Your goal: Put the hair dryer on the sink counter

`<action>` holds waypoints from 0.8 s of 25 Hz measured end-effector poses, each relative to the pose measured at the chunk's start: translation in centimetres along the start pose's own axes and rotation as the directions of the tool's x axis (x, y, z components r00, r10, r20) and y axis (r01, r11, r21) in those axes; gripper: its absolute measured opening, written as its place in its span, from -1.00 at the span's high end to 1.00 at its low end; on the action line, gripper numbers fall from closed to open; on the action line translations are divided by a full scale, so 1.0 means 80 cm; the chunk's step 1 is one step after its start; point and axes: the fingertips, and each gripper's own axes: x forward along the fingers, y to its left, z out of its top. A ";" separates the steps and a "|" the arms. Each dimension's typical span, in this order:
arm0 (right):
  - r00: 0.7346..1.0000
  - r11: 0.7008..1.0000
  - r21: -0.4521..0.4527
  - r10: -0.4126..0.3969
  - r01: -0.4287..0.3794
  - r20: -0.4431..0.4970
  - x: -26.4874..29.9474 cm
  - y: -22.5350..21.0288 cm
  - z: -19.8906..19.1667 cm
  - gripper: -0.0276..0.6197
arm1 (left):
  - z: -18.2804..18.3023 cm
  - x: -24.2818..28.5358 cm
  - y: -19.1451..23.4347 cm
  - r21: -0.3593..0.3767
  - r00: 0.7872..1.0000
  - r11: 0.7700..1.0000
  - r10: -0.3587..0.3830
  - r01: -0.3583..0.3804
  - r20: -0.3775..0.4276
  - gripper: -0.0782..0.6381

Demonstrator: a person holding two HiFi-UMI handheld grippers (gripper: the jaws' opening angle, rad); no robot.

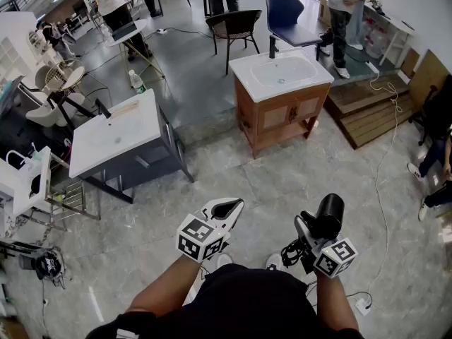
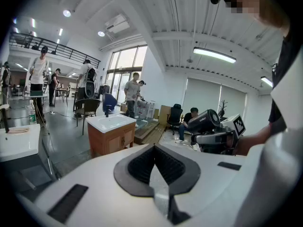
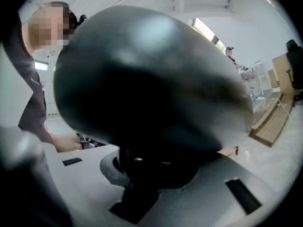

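A black hair dryer [image 1: 330, 211] stands upright in my right gripper [image 1: 314, 234], which is shut on its handle at the lower right of the head view. In the right gripper view the dryer's body [image 3: 151, 79] fills the frame above the jaws. My left gripper [image 1: 227, 208] is beside it, shut and holding nothing. The left gripper view shows the dryer [image 2: 204, 119] at the right. A wooden sink counter [image 1: 272, 111] with a white basin top [image 1: 256, 83] and black tap stands further ahead on the floor, also in the left gripper view [image 2: 111, 138].
A grey vanity with a white top [image 1: 116, 129] stands to the left, a bottle [image 1: 137, 83] behind it. Chairs [image 1: 234, 25] and several people are beyond the wooden counter. Wooden steps [image 1: 367, 111] and a white cable [image 1: 381, 182] lie to the right.
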 end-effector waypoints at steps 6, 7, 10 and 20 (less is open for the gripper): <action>1.000 1.000 -0.009 -0.003 0.003 0.005 -0.001 -0.002 0.008 0.64 | 0.006 0.001 -0.001 0.000 1.000 1.000 0.003 -0.003 0.008 0.78; 1.000 1.000 -0.010 -0.003 0.003 0.005 -0.002 -0.003 0.009 0.64 | 0.007 0.001 -0.001 0.000 1.000 1.000 0.004 -0.004 0.009 0.78; 1.000 1.000 -0.009 -0.005 0.005 0.009 -0.002 -0.006 0.009 0.64 | 0.006 0.004 -0.002 -0.001 1.000 1.000 0.007 -0.007 0.009 0.78; 0.998 0.999 0.010 0.042 -0.042 0.050 -0.015 -0.017 0.021 0.64 | 0.007 0.016 -0.014 -0.042 1.000 0.999 0.009 -0.009 0.007 0.78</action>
